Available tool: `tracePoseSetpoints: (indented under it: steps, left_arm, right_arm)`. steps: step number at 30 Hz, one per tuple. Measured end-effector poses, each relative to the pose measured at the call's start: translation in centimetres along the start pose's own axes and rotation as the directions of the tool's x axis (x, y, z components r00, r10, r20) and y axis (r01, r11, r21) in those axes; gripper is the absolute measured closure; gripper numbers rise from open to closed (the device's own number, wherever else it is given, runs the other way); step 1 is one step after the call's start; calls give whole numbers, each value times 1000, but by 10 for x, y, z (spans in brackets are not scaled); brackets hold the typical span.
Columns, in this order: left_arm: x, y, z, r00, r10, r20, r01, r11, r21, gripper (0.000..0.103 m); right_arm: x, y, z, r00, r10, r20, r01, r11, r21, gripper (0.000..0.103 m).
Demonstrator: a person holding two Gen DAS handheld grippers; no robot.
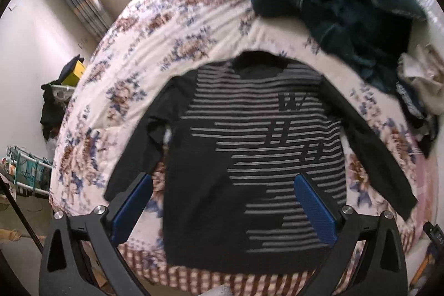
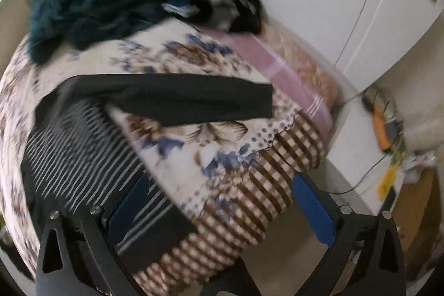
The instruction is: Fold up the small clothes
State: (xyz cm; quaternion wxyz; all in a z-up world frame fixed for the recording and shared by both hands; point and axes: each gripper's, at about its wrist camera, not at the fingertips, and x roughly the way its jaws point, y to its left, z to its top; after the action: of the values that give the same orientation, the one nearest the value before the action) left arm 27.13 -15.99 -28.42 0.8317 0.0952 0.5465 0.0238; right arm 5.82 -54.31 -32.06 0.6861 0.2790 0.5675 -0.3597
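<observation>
A striped black sweater (image 1: 249, 157) lies flat, sleeves spread, on the flowered bed (image 1: 133, 68). The left gripper (image 1: 224, 201) and right gripper (image 2: 219, 207) hover over its hem, jaws apart.

Blurred striped shirt (image 2: 91, 146) lies flat, apparently under spread tongs (image 2: 222, 210).

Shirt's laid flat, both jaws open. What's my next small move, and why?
Probably lower the right gripper to pinch the outstretched black sleeve and fold it across the striped shirt. The shirt lies spread flat on the floral bedspread, unfolded, and neither gripper holds anything.
</observation>
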Motion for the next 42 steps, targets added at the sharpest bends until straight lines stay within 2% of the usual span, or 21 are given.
tracePoseSetpoints:
  steps: [4,8,10,13,14,16,18,20,23,26,27,28,29,31,33,36,39,42]
  left_arm:
    - [63,-40,7,997,8,-75,-7,1000,14,0]
    - [118,-74,5,991,42,-131,-36,998,48,0]
    - [142,-88,5,987,55,-152,-45,997,67,0]
    - [175,-106,6,980,77,-184,-61,994,96,0]
    - [185,-111,6,977,82,-197,-63,993,101,0]
    - [199,-119,6,972,84,-220,-62,993,105,0]
    - [211,-126,6,969,75,-235,-52,993,102,0]
    - [218,-133,9,967,71,-246,-46,993,108,0]
    - [226,-142,13,966,58,-251,-29,993,118,0]
    - [233,-145,19,968,58,-246,-27,991,129,0]
    - [235,-144,21,968,59,-243,-28,991,128,0]
    - [236,-143,23,968,58,-243,-28,992,125,0]
    - [238,-140,26,968,56,-244,-27,993,118,0]
    - [241,-134,30,968,52,-245,-27,994,104,0]
    - [244,-125,34,969,49,-244,-28,996,89,0]
    - [248,-109,40,972,53,-229,-37,997,73,0]
    - [258,-86,46,971,56,-231,-47,998,46,0]
    - [269,-52,51,968,68,-240,-70,998,2,0]
  right_arm:
    - [83,-22,32,998,-26,-49,30,997,74,0]
    - [158,-49,53,994,-4,-112,27,979,201,0]
    - [192,-66,57,989,15,-145,26,959,281,0]
    - [230,-89,56,984,73,-164,3,908,420,1]
    - [239,-96,55,983,96,-158,-11,884,467,3]
    - [255,-110,53,981,151,-123,-57,824,563,19]
    - [265,-119,53,974,218,-65,-127,756,642,28]
    - [268,-121,57,971,241,5,-181,716,674,34]
    - [275,-119,70,961,260,92,-251,685,684,39]
    - [288,-112,82,961,253,113,-258,670,696,47]
    - [289,-109,86,968,227,108,-237,679,695,59]
    - [288,-106,89,973,204,105,-219,690,690,76]
    - [285,-101,93,978,178,108,-203,704,681,85]
    - [279,-92,100,985,137,106,-173,734,657,87]
    - [265,-76,111,989,91,118,-145,782,606,88]
    - [232,-49,129,983,63,173,-143,851,505,88]
    - [190,-4,150,967,84,242,-173,912,371,88]
    - [145,43,158,942,144,304,-221,947,234,88]
